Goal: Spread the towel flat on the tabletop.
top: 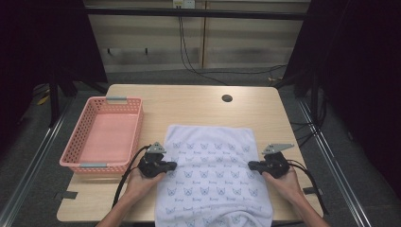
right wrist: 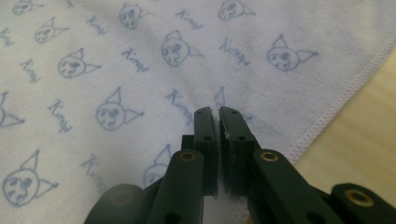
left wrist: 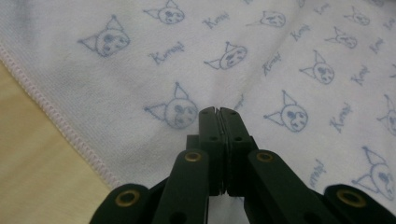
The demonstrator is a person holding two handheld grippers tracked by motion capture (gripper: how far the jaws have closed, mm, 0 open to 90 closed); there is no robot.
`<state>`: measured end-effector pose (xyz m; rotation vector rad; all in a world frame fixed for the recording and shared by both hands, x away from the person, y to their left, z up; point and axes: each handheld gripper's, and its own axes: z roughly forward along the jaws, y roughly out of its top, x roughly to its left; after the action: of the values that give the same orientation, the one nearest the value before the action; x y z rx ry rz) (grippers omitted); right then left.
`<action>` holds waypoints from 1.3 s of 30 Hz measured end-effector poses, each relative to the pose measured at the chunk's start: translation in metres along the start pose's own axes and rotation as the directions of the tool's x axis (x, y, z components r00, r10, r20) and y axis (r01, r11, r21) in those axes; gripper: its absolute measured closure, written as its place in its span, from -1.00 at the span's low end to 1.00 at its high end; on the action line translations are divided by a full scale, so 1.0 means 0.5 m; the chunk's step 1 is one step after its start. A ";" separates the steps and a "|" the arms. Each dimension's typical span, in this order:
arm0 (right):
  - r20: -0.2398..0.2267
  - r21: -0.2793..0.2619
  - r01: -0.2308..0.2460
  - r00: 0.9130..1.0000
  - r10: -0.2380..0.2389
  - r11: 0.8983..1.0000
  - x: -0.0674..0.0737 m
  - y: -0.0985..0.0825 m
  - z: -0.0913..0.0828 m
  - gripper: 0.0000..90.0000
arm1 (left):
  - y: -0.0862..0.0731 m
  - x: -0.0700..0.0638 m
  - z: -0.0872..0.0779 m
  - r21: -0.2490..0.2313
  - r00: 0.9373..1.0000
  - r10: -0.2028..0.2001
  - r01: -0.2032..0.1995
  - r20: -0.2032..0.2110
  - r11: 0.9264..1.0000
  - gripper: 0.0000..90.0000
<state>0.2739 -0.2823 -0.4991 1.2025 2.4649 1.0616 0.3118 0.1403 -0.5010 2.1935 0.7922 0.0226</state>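
A white towel (top: 213, 175) printed with blue cat faces lies spread on the wooden table (top: 189, 101), its near edge hanging over the front. My left gripper (top: 174, 165) rests on the towel's left side, just inside the pink-stitched hem. In the left gripper view its jaws (left wrist: 218, 111) are pressed together, with a crease of towel (left wrist: 116, 93) running up from the tips. My right gripper (top: 250, 165) sits on the towel's right side. Its jaws (right wrist: 215, 110) are closed too, pinching a small ridge of towel (right wrist: 140, 60) at the tips.
A pink plastic basket (top: 141, 127) stands on the table's left side, close to my left hand. A round cable hole (top: 227, 98) sits near the table's far edge. Bare wood shows beyond the towel and to its right (top: 276, 123). Dark curtains flank the table.
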 end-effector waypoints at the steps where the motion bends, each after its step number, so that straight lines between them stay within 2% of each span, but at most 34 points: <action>1: -0.006 0.008 0.000 1.000 0.000 1.000 0.008 -0.010 -0.010 0.90 | -0.005 -0.010 -0.004 0.009 1.000 0.008 -0.008 0.009 1.000 0.97; 4: -0.046 0.011 -0.007 0.999 0.008 1.000 0.027 -0.040 -0.036 0.90 | -0.024 -0.039 -0.017 0.028 0.999 0.010 -0.012 0.043 1.000 0.97; 5: -0.056 0.020 -0.006 0.998 0.007 1.000 0.035 -0.048 -0.044 0.90 | -0.031 -0.050 -0.022 0.035 0.999 0.026 -0.027 0.048 0.999 0.97; 8: -0.093 0.048 0.000 0.996 0.004 0.999 0.058 -0.066 -0.063 0.87 | -0.049 -0.076 -0.036 0.053 0.997 0.032 -0.036 0.071 0.998 0.96; 10: -0.108 0.055 0.003 0.994 0.003 0.998 0.071 -0.074 -0.072 0.73 | -0.056 -0.082 -0.044 0.066 0.995 0.037 -0.043 0.090 0.997 0.94; 12: -0.096 0.045 0.016 0.995 -0.012 0.999 0.072 -0.070 -0.078 0.59 | -0.056 -0.084 -0.046 0.070 0.994 0.055 -0.062 0.090 0.996 0.90; 13: -0.088 0.016 0.016 0.996 -0.015 1.000 0.064 -0.063 -0.079 0.51 | -0.055 -0.080 -0.046 0.067 0.994 0.057 -0.064 0.094 0.996 0.88; 15: -0.056 -0.039 0.001 0.998 -0.003 0.999 0.036 -0.042 -0.080 0.43 | -0.049 -0.068 -0.044 0.050 0.996 0.021 -0.025 0.083 0.998 0.80; 17: -0.008 -0.067 -0.014 1.000 0.013 0.998 0.000 -0.016 -0.070 0.33 | -0.038 -0.055 -0.047 0.029 0.997 0.020 -0.022 0.076 0.999 0.72; 18: -0.004 -0.074 -0.023 1.000 0.023 0.997 -0.020 -0.005 -0.061 0.30 | -0.033 -0.050 -0.049 0.012 0.997 0.020 -0.021 0.071 1.000 0.74; 19: 0.010 -0.066 -0.025 1.000 0.026 0.997 -0.037 0.006 -0.049 0.25 | -0.028 -0.044 -0.050 0.003 0.999 0.019 -0.019 0.051 1.000 0.74; 20: 0.047 -0.058 -0.026 0.998 0.029 0.998 -0.051 0.015 -0.036 0.19 | -0.025 -0.038 -0.049 -0.005 0.999 0.010 -0.010 0.047 1.000 0.72; 23: 0.072 -0.040 -0.041 0.996 0.044 0.998 -0.084 0.029 -0.004 0.09 | -0.021 -0.025 -0.044 -0.008 1.000 -0.002 0.002 0.028 1.000 0.66; 26: 0.086 -0.030 -0.050 0.995 0.052 0.998 -0.099 0.035 0.019 0.04 | -0.018 -0.014 -0.037 -0.006 1.000 -0.014 0.014 -0.011 1.000 0.54; 27: 0.083 -0.028 -0.048 0.995 0.050 0.998 -0.102 0.036 0.025 0.02 | -0.015 -0.012 -0.034 -0.010 0.999 -0.030 0.030 -0.015 1.000 0.50; 28: 0.087 -0.031 -0.044 0.995 0.047 0.999 -0.101 0.037 0.028 0.01 | -0.012 -0.012 -0.030 -0.014 0.999 -0.027 0.026 -0.018 1.000 0.47; 29: 0.089 -0.032 -0.044 0.995 0.046 0.999 -0.100 0.038 0.030 0.01 | -0.011 -0.014 -0.027 0.001 0.999 -0.019 0.019 -0.038 1.000 0.45; 30: 0.085 -0.035 -0.035 0.996 0.038 0.999 -0.099 0.038 0.031 0.02 | -0.013 -0.016 -0.022 0.013 0.999 -0.018 0.018 -0.038 1.000 0.45; 31: 0.099 -0.026 -0.029 0.995 0.032 0.999 -0.093 0.038 0.031 0.04 | -0.015 -0.018 -0.021 0.001 0.999 -0.008 0.008 -0.042 1.000 0.45; 32: 0.107 -0.030 -0.002 0.994 0.005 1.000 -0.089 0.037 0.033 0.15 | -0.015 -0.019 -0.021 0.006 0.999 -0.001 0.002 -0.041 1.000 0.45; 33: 0.091 -0.026 0.006 0.996 -0.004 1.000 -0.084 0.037 0.032 0.37 | -0.016 -0.021 -0.022 0.011 0.999 0.001 -0.001 -0.038 1.000 0.46; 34: 0.082 -0.027 0.018 0.997 -0.016 0.999 -0.080 0.037 0.032 0.49 | -0.020 -0.026 -0.022 0.003 0.999 0.008 -0.008 -0.040 1.000 0.49; 36: 0.067 -0.020 0.011 0.998 -0.009 1.000 -0.072 0.037 0.030 0.79 | -0.024 -0.034 -0.025 0.017 0.999 0.025 -0.024 -0.034 1.000 0.58; 37: 0.059 -0.023 0.003 0.998 -0.001 1.000 -0.069 0.035 0.029 0.87 | -0.027 -0.040 -0.027 0.020 0.999 0.027 -0.026 -0.024 0.999 0.62; 39: 0.040 -0.016 -0.006 0.999 0.006 1.000 -0.065 0.031 0.024 0.91 | -0.033 -0.053 -0.029 0.030 1.000 0.028 -0.028 0.004 0.999 0.65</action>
<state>0.3099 -0.2944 -0.5013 1.2152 2.4201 1.0465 0.2779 0.1439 -0.4960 2.2326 0.7640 0.0213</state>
